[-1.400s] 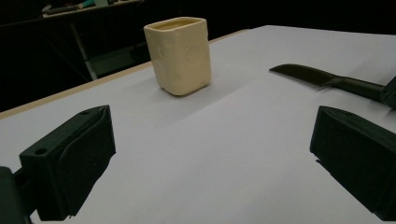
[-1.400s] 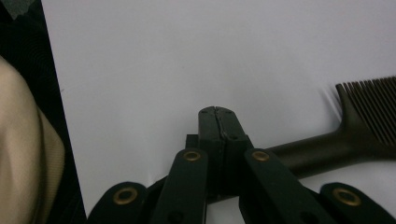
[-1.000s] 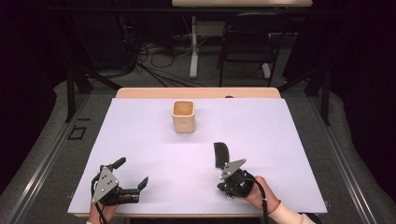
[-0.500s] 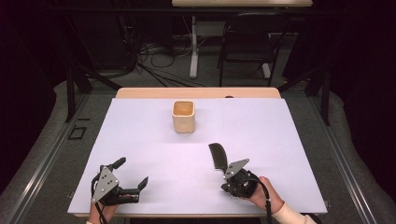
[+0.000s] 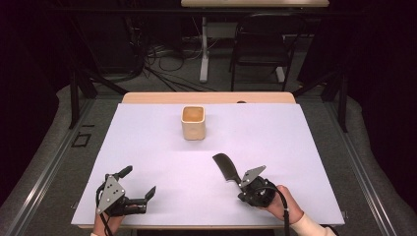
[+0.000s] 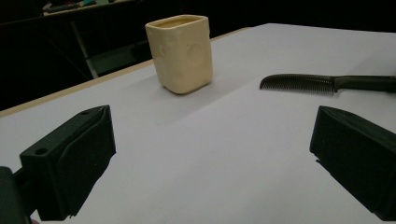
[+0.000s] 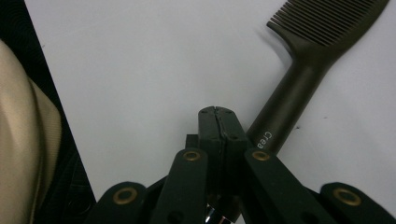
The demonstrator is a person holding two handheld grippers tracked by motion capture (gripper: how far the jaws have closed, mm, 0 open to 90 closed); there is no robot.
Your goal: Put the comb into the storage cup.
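A black comb [image 5: 225,167] lies flat on the white table [image 5: 305,147], angled up and to the left, its handle running back under the right gripper [image 5: 244,183] at the near right. In the right gripper view the two jaws are pressed together with no gap, and the comb's handle [image 7: 285,109] passes just beside them on the right; whether the pads actually pinch the handle's end cannot be told, since the end is lost beneath the gripper's linkage. White lettering on the handle reads "Crea", with the rest of the word cut off by the jaw arm. The comb's teeth run out of that view at the top right corner, and a pale sleeve [image 7: 21,140] fills its left edge.

At the near left, the left gripper [image 5: 138,188] rests low over the table, jaws spread wide and holding nothing. Its own view looks between the two black pads [image 6: 70,158] toward a cream cup [image 6: 181,52], upright and well apart from the comb [image 6: 299,83], whose handle is cut off at the right edge. The cup [image 5: 193,122] stands near the table's far edge, its inside hard to make out. The room behind is dark, with a chair [image 5: 260,44] and cables only dimly seen.
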